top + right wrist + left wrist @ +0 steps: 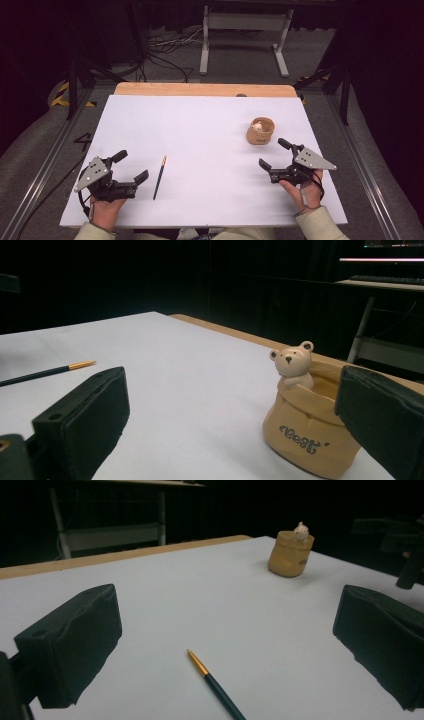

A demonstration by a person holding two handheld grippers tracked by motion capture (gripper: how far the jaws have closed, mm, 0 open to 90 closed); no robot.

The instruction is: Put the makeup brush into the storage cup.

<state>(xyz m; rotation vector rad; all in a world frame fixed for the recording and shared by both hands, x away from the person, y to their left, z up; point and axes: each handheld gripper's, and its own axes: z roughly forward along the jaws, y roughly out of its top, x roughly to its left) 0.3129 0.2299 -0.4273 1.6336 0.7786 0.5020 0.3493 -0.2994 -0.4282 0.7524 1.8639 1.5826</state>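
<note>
We see a thin dark green pencil with a gold tip (pixel 160 177) near the white table's (pixel 200 130) front edge, just beside our wide-open left gripper (pixel 131 168). Our right gripper (pixel 273 154), also open, sits near the right edge by a tan bag-shaped pot (pixel 260 131); its own view shows a little bear (pixel 294 365) peeking out. Lots of bare table lies between.

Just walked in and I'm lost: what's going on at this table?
A person holds a hand-held gripper in each hand over a white table. Both are open and hold nothing. The left hand-held gripper sits beside a pencil lying flat. The right hand-held gripper is close to a tan bear pot, not touching it.
</note>
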